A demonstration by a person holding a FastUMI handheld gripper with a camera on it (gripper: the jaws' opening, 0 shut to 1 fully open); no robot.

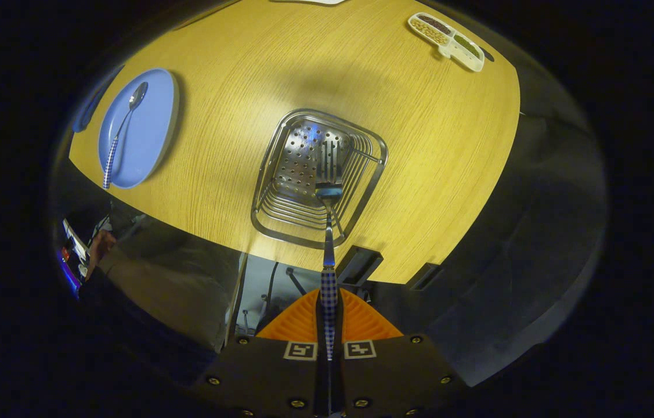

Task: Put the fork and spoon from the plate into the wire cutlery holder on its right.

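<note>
a pale wooden surface (234, 87) fills the scene under dim light, seen from above, with dark floor around its near edge. at the left a person's hand (100, 247) and sleeve show below the surface's edge. on the surface's left part lies a blue plate (150, 139), and in it rests a spoon (120, 132) with a checked handle, bowl toward the far side. to the right, in the middle, stands the wire cutlery holder (268, 200), with a perforated metal floor. the fork (328, 232) points forward and down, its head over the holder's near side, inside the rim; whether it touches the wires i cannot tell. further right, at the far corner, sits a white divided tray (448, 43) holding beans and grains. the fingers (303, 322) are pressed together on the fork's checked handle, held above the surface's near edge.
</note>
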